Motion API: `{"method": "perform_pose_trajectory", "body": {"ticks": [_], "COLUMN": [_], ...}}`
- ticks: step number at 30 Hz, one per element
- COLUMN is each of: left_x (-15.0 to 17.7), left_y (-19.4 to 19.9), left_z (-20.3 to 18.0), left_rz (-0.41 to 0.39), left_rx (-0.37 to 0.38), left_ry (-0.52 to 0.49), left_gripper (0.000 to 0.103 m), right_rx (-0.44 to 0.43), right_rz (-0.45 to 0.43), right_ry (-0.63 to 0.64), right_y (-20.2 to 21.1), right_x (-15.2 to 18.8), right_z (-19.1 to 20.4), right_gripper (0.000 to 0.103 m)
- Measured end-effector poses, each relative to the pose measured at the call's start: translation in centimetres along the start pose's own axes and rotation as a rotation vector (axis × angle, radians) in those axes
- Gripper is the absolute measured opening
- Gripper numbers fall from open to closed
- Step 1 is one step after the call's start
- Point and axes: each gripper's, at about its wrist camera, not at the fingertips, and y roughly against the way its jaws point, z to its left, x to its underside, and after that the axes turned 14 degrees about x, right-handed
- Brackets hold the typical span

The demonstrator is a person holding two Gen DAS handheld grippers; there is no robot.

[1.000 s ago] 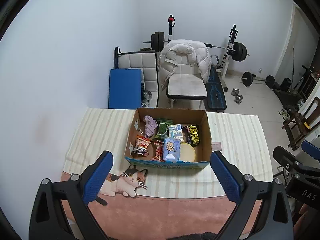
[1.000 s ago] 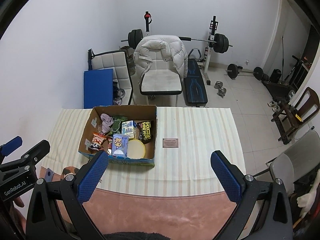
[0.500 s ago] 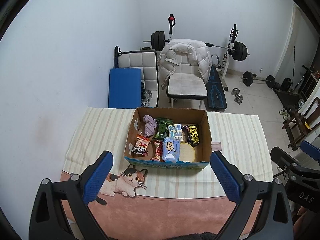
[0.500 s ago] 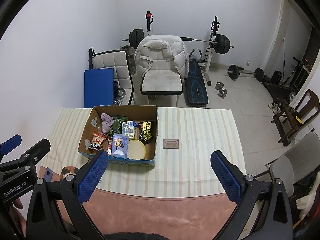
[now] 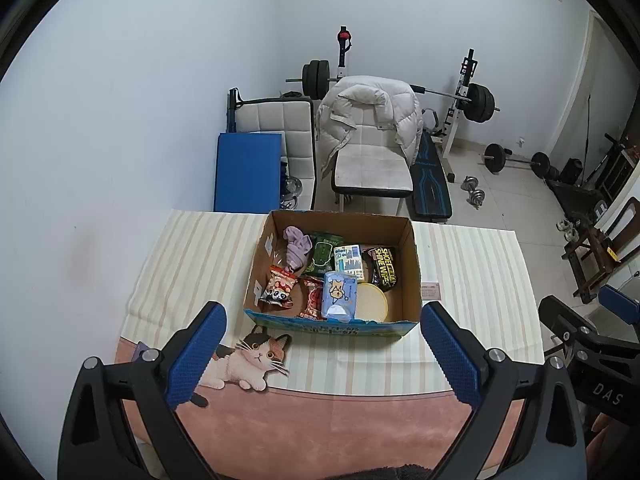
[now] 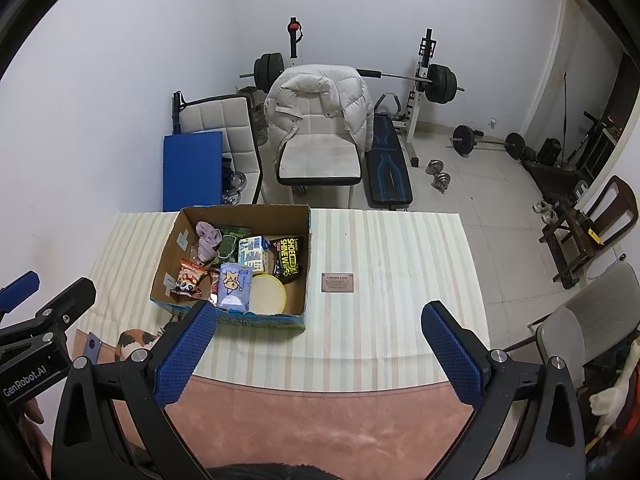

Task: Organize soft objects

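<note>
Cardboard box (image 5: pixel 414 264) holds soft packets; left gripper (image 5: pixel 322 354) and right gripper (image 6: pixel 316 352) hover before it, fingers spread empty, likely lining up a pick.

Even, soft indoor light, faint shadows, sharp focus throughout, with strong fisheye bending and dark vignetted corners.

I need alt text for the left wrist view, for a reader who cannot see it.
An open cardboard box of soft packets and a purple cloth sits on a striped tablecloth. The open left gripper hovers before it, empty; gym equipment stands behind.
</note>
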Motion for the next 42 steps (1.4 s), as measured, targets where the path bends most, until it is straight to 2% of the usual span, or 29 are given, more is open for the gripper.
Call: {"method": "perform_pose_trajectory", "body": {"ticks": [42], "left_x": [0.1], "left_y": [0.5], "left_z": [-1.2], "left_rz": [0.0], "left_rx": [0.006], "left_ry": [0.005], "left_gripper": [0.1], "right_rx": [0.012], "right_rz": [-0.004], "right_ry": [-0.012], "right_y": [0.6], "right_x": [0.8], "right_z": [-0.5], "right_gripper": [0.103]}}
